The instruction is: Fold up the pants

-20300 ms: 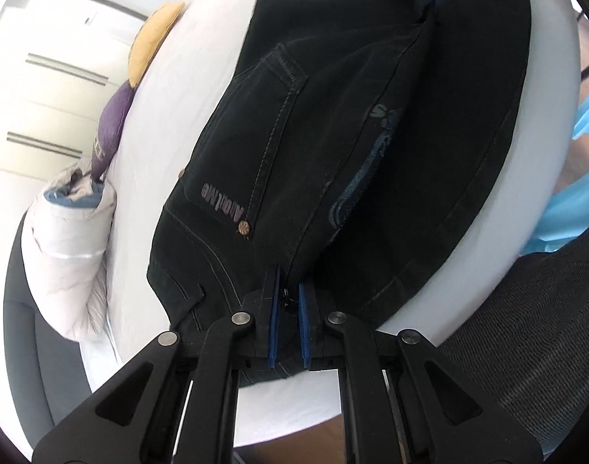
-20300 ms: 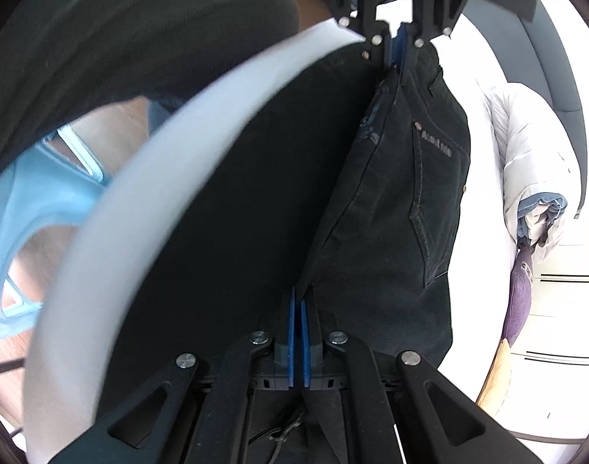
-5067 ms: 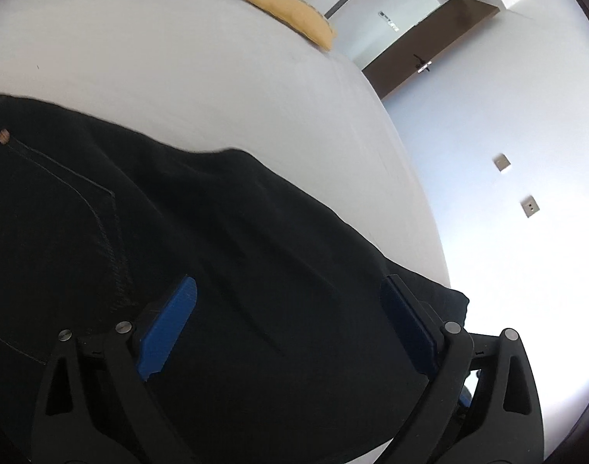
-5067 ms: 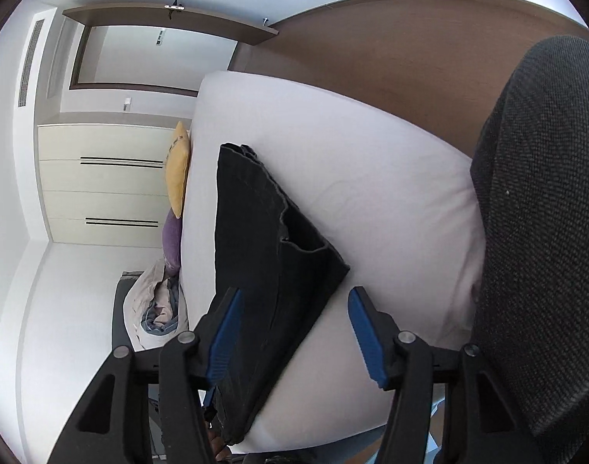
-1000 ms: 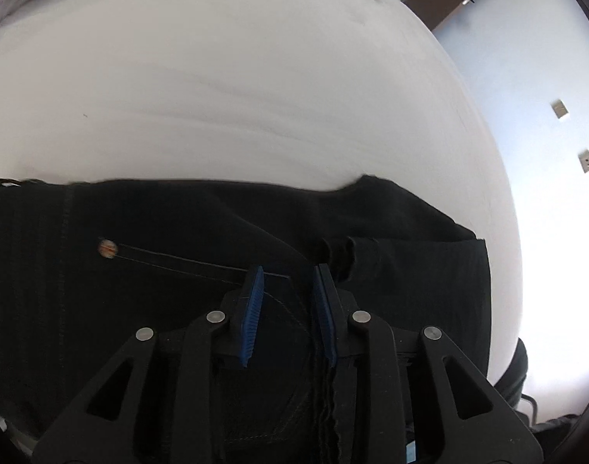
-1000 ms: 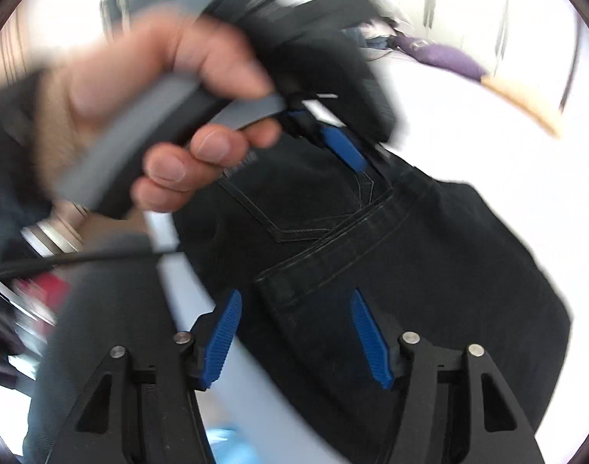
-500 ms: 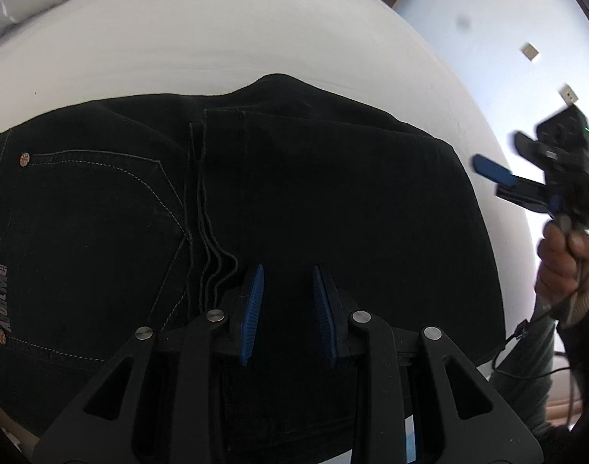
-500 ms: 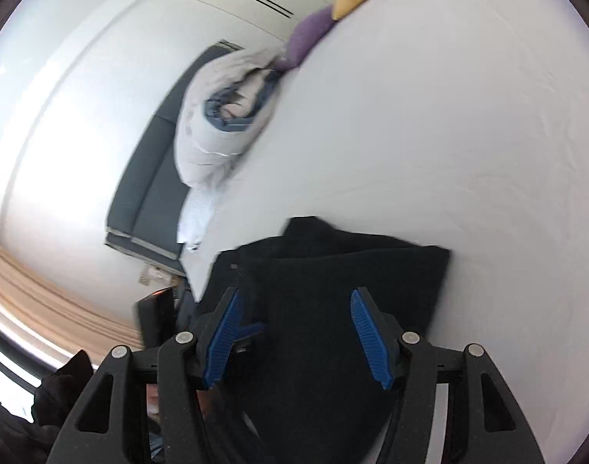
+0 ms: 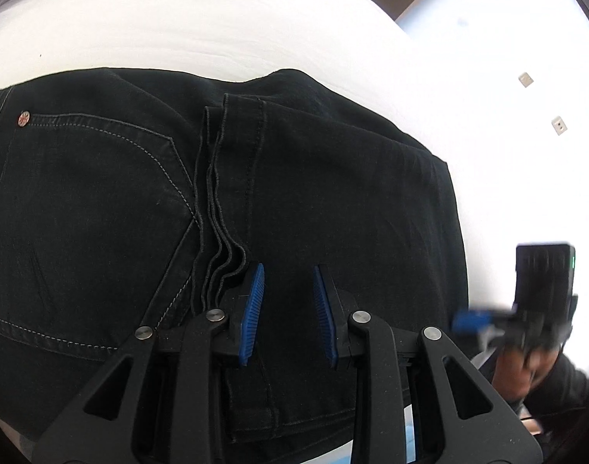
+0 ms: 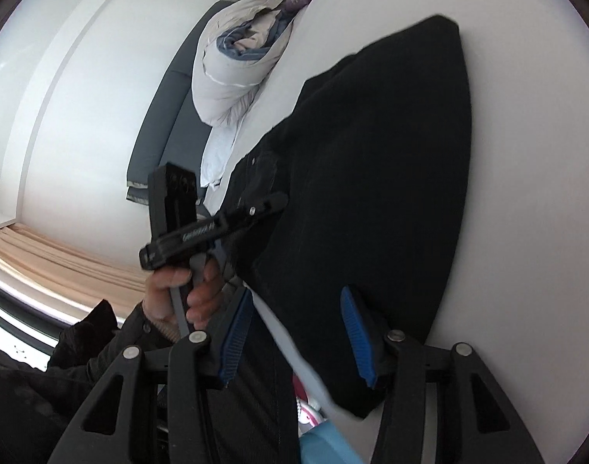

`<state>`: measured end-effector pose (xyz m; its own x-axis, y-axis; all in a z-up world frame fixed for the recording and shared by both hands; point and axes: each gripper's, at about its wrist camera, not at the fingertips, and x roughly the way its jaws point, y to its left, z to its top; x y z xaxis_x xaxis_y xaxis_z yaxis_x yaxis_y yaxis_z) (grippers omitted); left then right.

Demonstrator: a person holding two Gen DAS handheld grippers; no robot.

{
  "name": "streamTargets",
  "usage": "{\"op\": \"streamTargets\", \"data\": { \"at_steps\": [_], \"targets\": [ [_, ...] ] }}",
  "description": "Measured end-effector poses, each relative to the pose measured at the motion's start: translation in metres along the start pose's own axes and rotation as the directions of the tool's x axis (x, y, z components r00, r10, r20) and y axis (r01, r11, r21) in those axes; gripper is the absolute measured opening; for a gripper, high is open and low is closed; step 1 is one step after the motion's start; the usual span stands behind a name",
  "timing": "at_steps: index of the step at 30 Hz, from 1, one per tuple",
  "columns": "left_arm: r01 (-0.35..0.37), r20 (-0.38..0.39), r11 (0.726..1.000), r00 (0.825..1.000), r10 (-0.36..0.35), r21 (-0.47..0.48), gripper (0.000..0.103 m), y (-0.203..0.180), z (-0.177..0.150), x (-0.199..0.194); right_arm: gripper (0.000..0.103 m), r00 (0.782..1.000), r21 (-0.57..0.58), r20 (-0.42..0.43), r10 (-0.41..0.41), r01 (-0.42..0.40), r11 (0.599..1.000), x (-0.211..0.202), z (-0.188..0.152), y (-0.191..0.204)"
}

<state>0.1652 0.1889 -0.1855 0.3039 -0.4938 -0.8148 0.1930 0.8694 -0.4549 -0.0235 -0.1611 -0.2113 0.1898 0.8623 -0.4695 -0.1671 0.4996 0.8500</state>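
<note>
My left gripper (image 9: 286, 309) hangs just over the pants (image 9: 333, 193), its blue pads parted with a gap between them and no cloth caught in it. My right gripper (image 10: 294, 332) is spread wide as well, empty, its pads straddling the near corner of the pants (image 10: 372, 154). The pants lie folded into a black block on the white bed (image 9: 178, 19), near its edge; a stack of hems (image 9: 217, 201) lies across the middle beside the back pocket (image 9: 81, 201). From the right wrist I see my left hand (image 10: 182, 294) wrapped around the other tool's handle. A rolled duvet (image 10: 236, 54) lies at the far side of the bed.
</note>
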Motion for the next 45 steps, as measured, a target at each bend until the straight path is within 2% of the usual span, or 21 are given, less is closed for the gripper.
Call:
{"op": "streamTargets", "data": {
  "at_steps": [1, 5, 9, 10, 11, 13, 14, 16, 18, 20, 21, 22, 25, 29, 33, 37, 40, 42, 43, 44, 45],
  "targets": [
    [0.005, 0.005, 1.0, 1.0, -0.005, -0.002, 0.025, 0.0, -0.013, 0.012, 0.052, 1.0, -0.009, -0.002, -0.004, 0.004, 1.0, -0.004, -0.011, 0.004],
    [-0.002, 0.044, 1.0, 0.999, 0.003, -0.021, 0.026, 0.003, -0.022, -0.004, 0.051, 0.998, 0.0, -0.063, -0.01, 0.01, 1.0, 0.001, -0.026, 0.018],
    [0.014, 0.206, 0.997, 0.978, 0.003, -0.079, 0.031, 0.02, -0.04, -0.062, 0.054, 0.997, -0.08, 0.003, 0.082, -0.082, 0.993, -0.02, -0.019, 0.051],
    [0.023, 0.257, 0.993, 0.966, 0.007, -0.117, 0.055, 0.032, -0.047, -0.079, 0.055, 0.995, -0.088, 0.03, 0.091, -0.088, 0.992, -0.025, -0.012, 0.055],
    [0.024, 0.311, 0.987, 0.95, 0.028, -0.162, 0.086, 0.043, -0.051, -0.105, 0.056, 0.994, -0.087, 0.053, 0.099, -0.094, 0.992, -0.028, -0.002, 0.057],
    [0.041, 0.46, 0.963, 0.883, 0.088, -0.265, 0.096, 0.072, -0.073, -0.145, 0.057, 0.994, -0.07, 0.078, 0.082, -0.077, 0.995, -0.027, 0.017, 0.053],
    [0.064, 0.51, 0.947, 0.853, 0.113, -0.316, 0.096, 0.089, -0.083, -0.161, 0.057, 0.994, -0.057, 0.084, 0.071, -0.067, 0.996, -0.026, 0.023, 0.049],
    [0.146, 0.57, 0.899, 0.811, 0.131, -0.414, 0.096, 0.127, -0.102, -0.184, 0.057, 0.992, -0.024, 0.095, 0.079, -0.077, 0.997, -0.025, 0.032, 0.039],
    [0.215, 0.59, 0.837, 0.793, 0.151, -0.503, 0.096, 0.162, -0.119, -0.194, 0.057, 0.99, 0.039, 0.113, 0.082, -0.087, 0.995, -0.019, 0.04, 0.022],
    [0.27, 0.588, 0.778, 0.794, 0.154, -0.568, 0.096, 0.192, -0.131, -0.194, 0.056, 0.991, 0.114, 0.105, 0.083, -0.095, 0.989, -0.006, 0.043, 0.001],
    [0.295, 0.588, 0.753, 0.796, 0.147, -0.588, 0.096, 0.204, -0.135, -0.192, 0.05, 0.995, 0.153, 0.087, 0.051, -0.064, 0.986, 0.003, 0.043, -0.009],
    [0.315, 0.584, 0.731, 0.8, 0.138, -0.605, 0.096, 0.213, -0.138, -0.187, 0.034, 0.997, 0.174, 0.081, 0.011, -0.025, 0.984, 0.008, 0.041, -0.017],
    [0.361, 0.57, 0.678, 0.815, 0.105, -0.641, 0.096, 0.231, -0.141, -0.17, 0.031, 0.994, 0.191, 0.105, 0.015, -0.035, 0.981, 0.005, 0.039, -0.022],
    [0.483, 0.62, 0.584, 0.784, 0.044, -0.653, 0.096, 0.252, -0.148, -0.147, 0.031, 0.996, 0.212, 0.091, 0.013, -0.032, 0.977, 0.004, 0.041, -0.023],
    [0.571, 0.667, 0.515, 0.745, 0.003, -0.64, 0.096, 0.264, -0.152, -0.133, 0.032, 0.996, 0.215, 0.088, 0.001, -0.02, 0.977, 0.004, 0.041, -0.024],
    [0.615, 0.691, 0.478, 0.723, -0.023, -0.627, 0.095, 0.27, -0.152, -0.118, 0.032, 0.996, 0.219, 0.091, 0.002, -0.022, 0.975, 0.001, 0.039, -0.027],
    [0.624, 0.692, 0.464, 0.721, -0.033, -0.628, 0.093, 0.27, -0.142, -0.111, 0.032, 0.996, 0.223, 0.092, 0.008, -0.029, 0.974, -0.001, 0.039, -0.028],
    [0.648, 0.701, 0.436, 0.711, -0.054, -0.624, 0.084, 0.271, -0.137, -0.105, 0.032, 0.996, 0.226, 0.093, 0.008, -0.029, 0.974, -0.003, 0.038, -0.03],
    [0.647, 0.695, 0.428, 0.717, -0.06, -0.631, 0.072, 0.273, -0.135, -0.102, 0.032, 0.996, 0.226, 0.092, 0.006, -0.027, 0.974, -0.003, 0.038, -0.03],
    [0.63, 0.676, 0.421, 0.735, -0.052, -0.653, 0.056, 0.274, -0.133, -0.099, 0.032, 0.996, 0.226, 0.092, 0.003, -0.024, 0.974, -0.002, 0.038, -0.03],
    [0.611, 0.656, 0.415, 0.753, -0.044, -0.674, 0.047, 0.275, -0.13, -0.095, 0.032, 0.996, 0.225, 0.09, -0.001, -0.02, 0.974, -0.002, 0.038, -0.029]
  ]
}}
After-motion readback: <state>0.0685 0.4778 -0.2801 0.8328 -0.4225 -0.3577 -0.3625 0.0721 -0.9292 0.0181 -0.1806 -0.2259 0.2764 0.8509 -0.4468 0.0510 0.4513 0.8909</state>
